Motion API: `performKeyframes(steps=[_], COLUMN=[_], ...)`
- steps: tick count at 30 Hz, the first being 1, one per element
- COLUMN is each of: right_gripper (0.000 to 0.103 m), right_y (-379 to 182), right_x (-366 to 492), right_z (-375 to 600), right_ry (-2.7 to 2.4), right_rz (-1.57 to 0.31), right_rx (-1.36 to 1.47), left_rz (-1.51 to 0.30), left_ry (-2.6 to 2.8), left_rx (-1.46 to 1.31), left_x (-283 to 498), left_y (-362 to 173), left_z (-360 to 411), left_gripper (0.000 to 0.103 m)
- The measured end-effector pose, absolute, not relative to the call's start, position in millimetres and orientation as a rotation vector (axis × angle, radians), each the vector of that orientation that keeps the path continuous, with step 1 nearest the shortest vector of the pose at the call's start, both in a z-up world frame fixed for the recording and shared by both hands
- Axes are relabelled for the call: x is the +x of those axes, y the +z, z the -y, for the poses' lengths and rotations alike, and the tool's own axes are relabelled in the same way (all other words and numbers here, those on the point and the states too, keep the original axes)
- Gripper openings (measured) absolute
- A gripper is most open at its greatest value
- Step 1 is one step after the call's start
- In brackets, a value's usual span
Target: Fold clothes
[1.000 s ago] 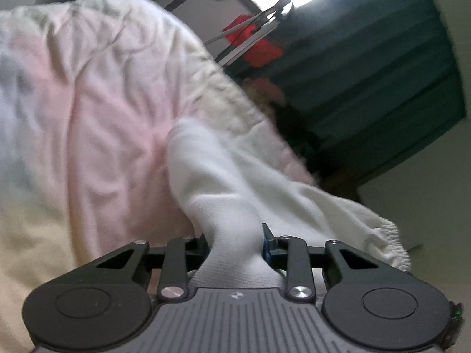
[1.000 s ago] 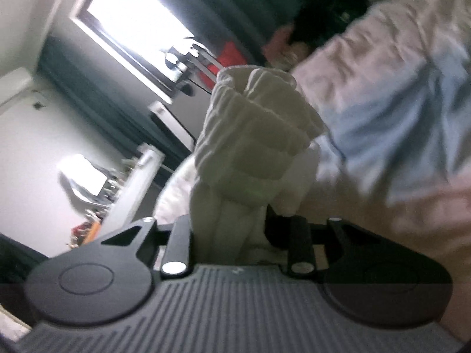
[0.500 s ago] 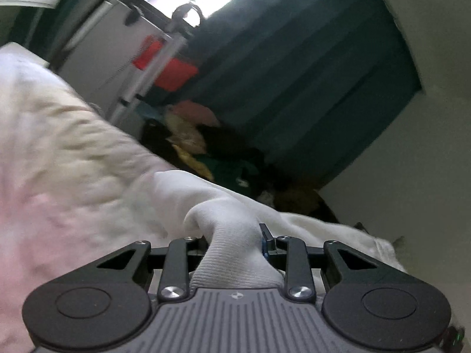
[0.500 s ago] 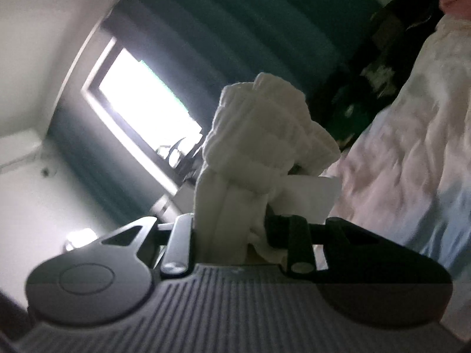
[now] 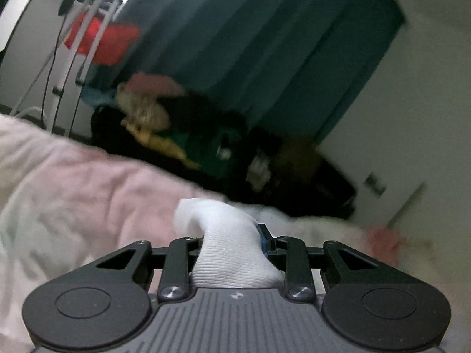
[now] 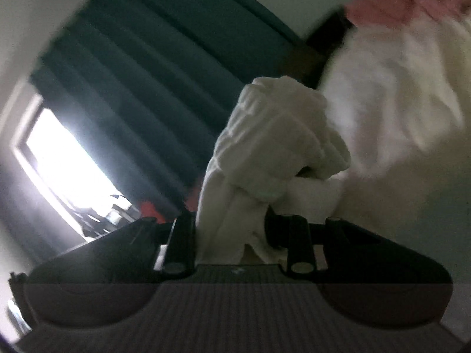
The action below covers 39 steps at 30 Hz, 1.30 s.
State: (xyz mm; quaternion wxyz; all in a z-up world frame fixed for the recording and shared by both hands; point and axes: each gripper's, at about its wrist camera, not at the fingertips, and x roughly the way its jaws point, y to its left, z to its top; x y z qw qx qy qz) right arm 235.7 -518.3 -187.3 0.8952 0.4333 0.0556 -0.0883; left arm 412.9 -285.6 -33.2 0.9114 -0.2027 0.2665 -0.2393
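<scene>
White ribbed garment (image 5: 232, 253) is what I have in both tools, and it looks like a soft knit in plain white, with fine parallel ribs running along the fabric where it is pinched. In my left wrist view the left tool (image 5: 232, 244) has its jaws drawn narrow on a bunched neck of that cloth; the fabric rises from between the fingers, curls over to the left in a rounded lump and trails off to the right, low over the bed. In my right wrist view the right tool (image 6: 231, 229) is likewise closed narrow on the garment (image 6: 273, 153), which stands up from the fingers as a thick column and folds over at the top into a heavy, creased bundle leaning to the right. So from that side its long axis runs roughly upward out of the jaws, while on the left it runs away from the camera and off to the right. I cannot tell what kind of garment it is.

Below and beyond the cloth lies a bed with a pale pink and white duvet (image 5: 73, 188), rumpled and blurred. Past its far edge I see a dark heap of clothes (image 5: 206, 135), with pink, yellow and green pieces in it; whether they sit in a container I cannot tell. Behind that hangs a dark teal curtain (image 5: 265, 44), and a metal rack with something red (image 5: 100, 41) on it stands near the bright window (image 6: 59, 161).
</scene>
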Motion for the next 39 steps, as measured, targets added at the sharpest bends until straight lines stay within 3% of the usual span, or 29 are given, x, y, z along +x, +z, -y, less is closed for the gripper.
performKeyframes(steps=[6, 11, 17, 28, 29, 30, 31, 32, 33, 36, 39], right_gripper=[0.031, 0.036, 0.038, 0.038, 0.04, 0.058, 0.083, 0.092, 0.098, 0.099, 0.099], right_y=[-229.6, -229.9, -203.7, -68.1, -56.4, -44.4, -31.9, -19.4, -7.4, 16.6, 29.4], right_x=[220.5, 208.1, 171.6, 84.6, 75.4, 65.7, 54.1, 42.4, 31.5, 3.1, -20.5], right_z=[516.4, 504.9, 493.5, 425.3, 421.0, 415.7, 406.5, 397.3, 388.7, 366.3, 349.0], right_ry=[-0.207, -0.238, -0.309, -0.189, -0.178, -0.168, -0.164, -0.16, -0.157, -0.159, -0.152], right_rz=[-0.271, -0.388, -0.468, -0.398, -0.381, -0.362, -0.337, -0.312, -0.287, -0.235, -0.206], right_rx=[1.051, 1.024, 0.967, 0.53, 0.506, 0.481, 0.449, 0.417, 0.385, 0.314, 0.28], left_rz=[-0.578, -0.665, -0.656, -0.514, -0.501, -0.488, -0.466, -0.445, -0.427, -0.365, -0.271], left_ry=[-0.467, -0.467, -0.455, -0.557, -0.557, -0.558, -0.561, -0.564, -0.556, -0.555, -0.537], left_rx=[-0.322, -0.23, -0.093, 0.055, 0.059, 0.063, 0.071, 0.078, 0.08, 0.083, 0.122], left_x=[395.6, 387.1, 341.9, 198.6, 183.4, 168.2, 153.2, 138.3, 123.2, 79.2, 37.5], left_y=[-79.1, -88.8, -53.1, 73.0, 84.6, 96.2, 106.4, 116.6, 124.1, 144.5, 152.3], left_z=[271.7, 250.0, 236.9, 228.9, 226.4, 223.8, 219.8, 215.8, 211.4, 196.3, 182.7], left_gripper=[0.034, 0.048, 0.052, 0.059, 0.065, 0.07, 0.08, 0.085, 0.088, 0.101, 0.103])
